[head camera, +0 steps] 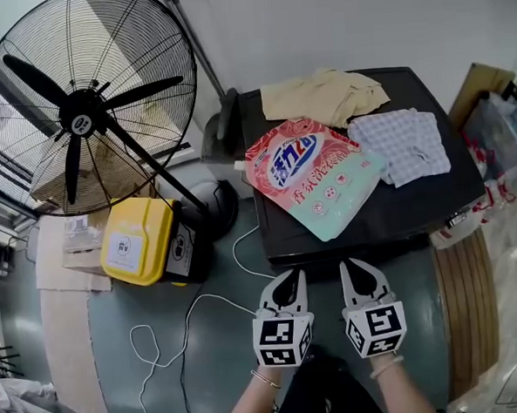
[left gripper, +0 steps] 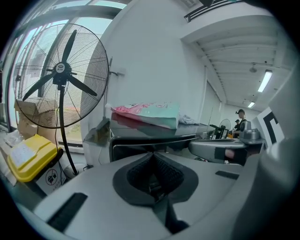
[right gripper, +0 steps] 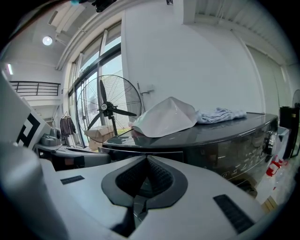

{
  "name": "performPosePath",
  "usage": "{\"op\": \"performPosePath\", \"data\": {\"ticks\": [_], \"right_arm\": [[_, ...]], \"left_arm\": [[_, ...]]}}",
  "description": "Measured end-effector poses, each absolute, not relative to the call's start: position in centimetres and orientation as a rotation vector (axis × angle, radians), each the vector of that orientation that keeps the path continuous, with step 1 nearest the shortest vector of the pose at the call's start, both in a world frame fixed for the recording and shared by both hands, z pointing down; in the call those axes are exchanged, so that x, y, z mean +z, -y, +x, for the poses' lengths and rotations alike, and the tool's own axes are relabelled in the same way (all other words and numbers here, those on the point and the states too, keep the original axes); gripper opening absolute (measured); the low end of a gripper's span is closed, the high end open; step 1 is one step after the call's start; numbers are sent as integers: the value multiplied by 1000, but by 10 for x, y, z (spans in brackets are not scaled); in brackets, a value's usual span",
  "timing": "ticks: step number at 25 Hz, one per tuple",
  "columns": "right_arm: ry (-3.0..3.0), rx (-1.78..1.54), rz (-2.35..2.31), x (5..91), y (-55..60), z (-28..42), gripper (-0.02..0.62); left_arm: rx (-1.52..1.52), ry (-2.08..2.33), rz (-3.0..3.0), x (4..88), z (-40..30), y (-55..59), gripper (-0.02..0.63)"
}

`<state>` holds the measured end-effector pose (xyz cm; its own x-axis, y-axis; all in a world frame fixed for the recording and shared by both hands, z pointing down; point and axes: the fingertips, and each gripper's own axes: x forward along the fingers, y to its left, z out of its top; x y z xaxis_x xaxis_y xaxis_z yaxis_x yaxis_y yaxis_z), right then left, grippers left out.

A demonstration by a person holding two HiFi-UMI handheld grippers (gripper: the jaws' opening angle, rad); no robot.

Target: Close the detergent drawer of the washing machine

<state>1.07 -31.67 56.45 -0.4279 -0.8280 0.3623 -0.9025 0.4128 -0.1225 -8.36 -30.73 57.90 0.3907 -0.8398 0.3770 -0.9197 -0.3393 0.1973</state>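
Observation:
The black washing machine [head camera: 415,196] stands just ahead of me, and I see its top from above. Its dark detergent drawer [left gripper: 145,146] sticks out a little from the upper front, also seen as the drawer [right gripper: 140,152] left of the control panel. My left gripper [head camera: 290,278] and right gripper [head camera: 355,267] hover side by side just short of the machine's front edge, touching nothing. In their own views the left gripper [left gripper: 153,157] and right gripper [right gripper: 147,160] have their jaws pressed together with nothing between them.
A pink and green detergent bag [head camera: 313,173], a beige cloth [head camera: 326,94] and a checked cloth [head camera: 403,144] lie on the machine. A large floor fan [head camera: 82,107], a yellow box [head camera: 138,242] and a white cable [head camera: 187,328] are to the left.

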Motion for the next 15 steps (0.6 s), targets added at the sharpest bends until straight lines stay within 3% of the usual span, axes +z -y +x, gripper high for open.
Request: {"op": "performPosePath", "data": {"ticks": [15], "right_arm": [[2422,442,1538,565,320,11,25]], "left_arm": [[300,1522,2266,579,-84,310,15]]}}
